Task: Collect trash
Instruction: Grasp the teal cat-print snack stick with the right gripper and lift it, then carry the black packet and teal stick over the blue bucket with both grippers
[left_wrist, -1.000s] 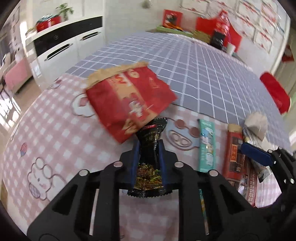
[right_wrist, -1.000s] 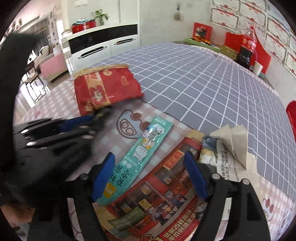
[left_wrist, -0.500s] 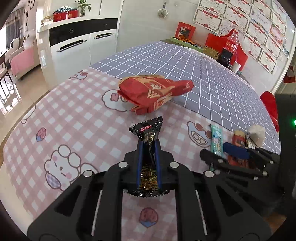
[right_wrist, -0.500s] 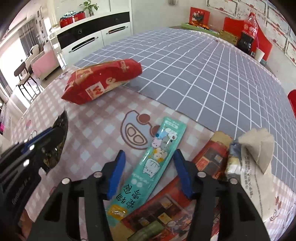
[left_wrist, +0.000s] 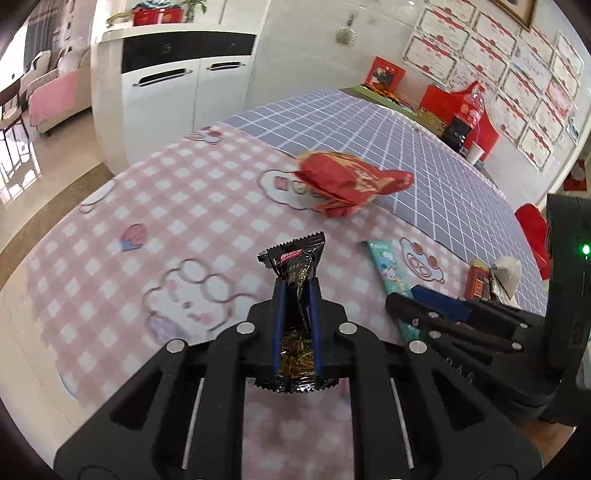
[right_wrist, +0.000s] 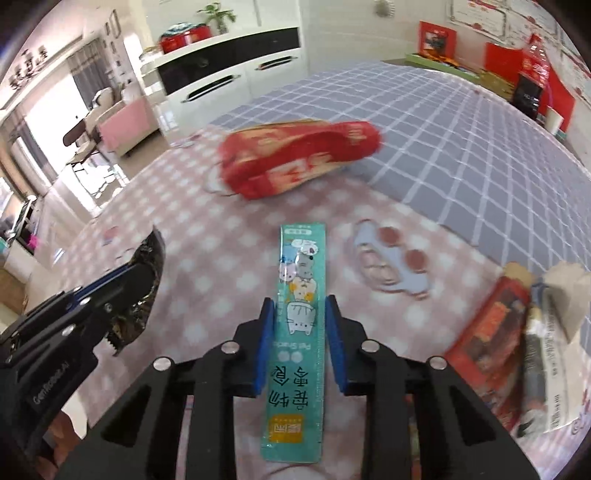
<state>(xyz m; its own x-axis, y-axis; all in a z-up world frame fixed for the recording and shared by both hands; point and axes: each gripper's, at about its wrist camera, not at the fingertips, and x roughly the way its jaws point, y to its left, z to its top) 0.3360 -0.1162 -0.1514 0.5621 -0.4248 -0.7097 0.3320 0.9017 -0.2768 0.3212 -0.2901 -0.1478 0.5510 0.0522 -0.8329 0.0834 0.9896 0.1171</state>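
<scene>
Underneath, pink checked tablecloth (left_wrist: 192, 206) beside white cabinets (left_wrist: 166, 92).

We see the red snack bag (right_wrist: 299, 162) smeared by blur, its print unreadable. Papers (right_wrist: 546, 354) at right are blurred too.

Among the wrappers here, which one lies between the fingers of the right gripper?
The long teal pet-snack wrapper, flat on the pink checked cloth, as the right gripper closes. The black wrapper is in the left gripper; the red bag lies farther off.
</scene>
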